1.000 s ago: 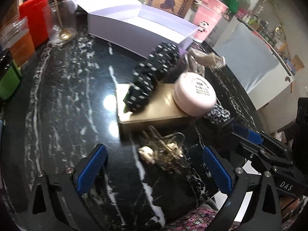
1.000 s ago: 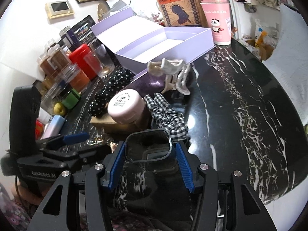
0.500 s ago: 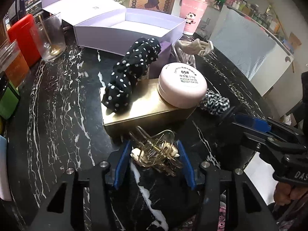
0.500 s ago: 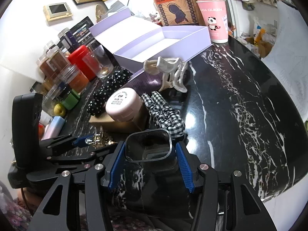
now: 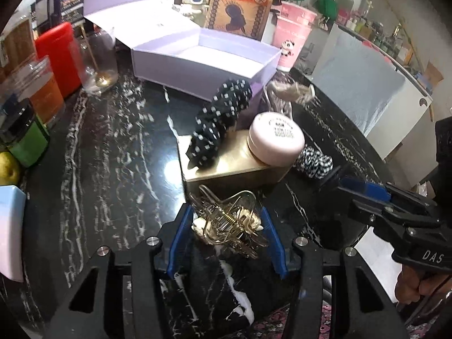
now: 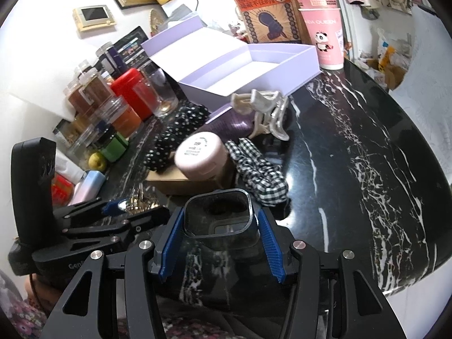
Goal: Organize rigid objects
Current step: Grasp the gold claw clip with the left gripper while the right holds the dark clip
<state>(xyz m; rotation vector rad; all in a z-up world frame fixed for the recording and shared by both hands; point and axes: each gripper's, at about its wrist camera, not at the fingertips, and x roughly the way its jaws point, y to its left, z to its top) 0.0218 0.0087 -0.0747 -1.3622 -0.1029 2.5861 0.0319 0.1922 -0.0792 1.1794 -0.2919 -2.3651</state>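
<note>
- Left gripper (image 5: 226, 226): blue pads closed against both sides of a gold wire hair claw (image 5: 228, 220), holding it just above the black marble table (image 5: 113, 147), in front of a gold box (image 5: 226, 163).
- Right gripper (image 6: 217, 226): jaws partly closed, clamping a dark square-rimmed container (image 6: 217, 214).
- Open lilac box (image 6: 254, 67) stands at the table's far side.

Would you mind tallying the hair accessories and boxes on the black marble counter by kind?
Hair claw clips: 2, the gold wire claw clip held in the left gripper, and the cream claw clip.
Scrunchies: 2, the polka-dot scrunchie and the checked scrunchie.
Boxes: 2, the open lilac box and the gold box.
Total: 6.
</note>
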